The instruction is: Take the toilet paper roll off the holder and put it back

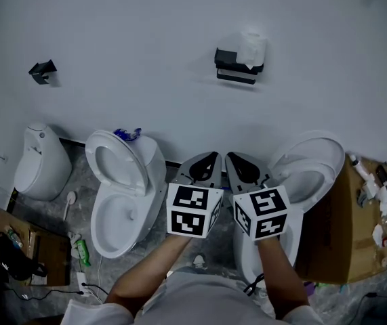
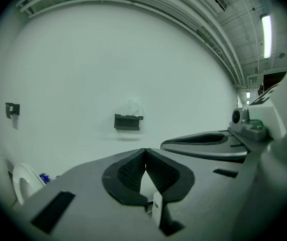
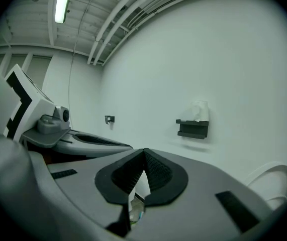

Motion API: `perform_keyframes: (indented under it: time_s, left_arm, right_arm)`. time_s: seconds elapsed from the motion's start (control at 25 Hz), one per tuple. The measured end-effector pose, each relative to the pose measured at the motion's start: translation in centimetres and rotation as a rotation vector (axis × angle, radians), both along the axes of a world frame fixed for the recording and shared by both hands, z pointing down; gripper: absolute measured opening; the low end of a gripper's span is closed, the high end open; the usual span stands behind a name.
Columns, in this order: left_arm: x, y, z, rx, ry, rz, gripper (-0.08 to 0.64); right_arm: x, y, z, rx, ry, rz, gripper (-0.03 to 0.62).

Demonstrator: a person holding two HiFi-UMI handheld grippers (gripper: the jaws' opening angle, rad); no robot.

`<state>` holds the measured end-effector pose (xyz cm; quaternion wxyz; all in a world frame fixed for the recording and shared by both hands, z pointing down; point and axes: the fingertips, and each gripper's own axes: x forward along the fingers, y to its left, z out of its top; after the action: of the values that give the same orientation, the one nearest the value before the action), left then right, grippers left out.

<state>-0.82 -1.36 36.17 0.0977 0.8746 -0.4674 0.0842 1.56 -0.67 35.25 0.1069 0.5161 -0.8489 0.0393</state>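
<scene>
A white toilet paper roll point(image 1: 251, 47) sits upright on top of a black wall holder point(image 1: 236, 67) on the white wall, well ahead of both grippers. My left gripper point(image 1: 214, 156) and right gripper point(image 1: 229, 156) are held side by side below it, both pointing at the wall. Each is shut with nothing between its pads. From the left gripper view the roll point(image 2: 133, 106) and holder point(image 2: 128, 122) lie just above my left gripper point(image 2: 145, 150). In the right gripper view the roll point(image 3: 200, 111) and holder point(image 3: 193, 128) are up and to the right of my right gripper point(image 3: 144, 150).
A second, bare black holder point(image 1: 43, 70) hangs on the wall at far left. Below stand a white toilet point(image 1: 120, 195) with its lid up, another toilet point(image 1: 310, 171) on the right and a white fixture point(image 1: 41, 162) at left. Cardboard boxes point(image 1: 342, 235) point(image 1: 34, 249) flank them.
</scene>
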Motion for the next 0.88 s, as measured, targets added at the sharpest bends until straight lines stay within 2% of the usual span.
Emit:
perform_keyframes:
  time_s: [0.24, 0.48, 0.88]
  left_arm:
    - [-2.0, -2.4, -0.2, 0.003, 0.02, -0.008, 0.005]
    - [-1.8, -4.1, -0.4, 0.007, 0.027, -0.002, 0.005]
    - [-1.5, -7.3, 0.0, 0.006, -0.004, -0.017, 0.005]
  right_arm:
    - [-1.8, -2.0, -0.2, -0.008, 0.013, -0.006, 0.0]
    - [-1.8, -3.7, -0.4, 0.0, 0.01, 0.0, 0.002]
    - [-0.8, -7.2, -0.4, 0.012, -0.031, 0.002, 0.002]
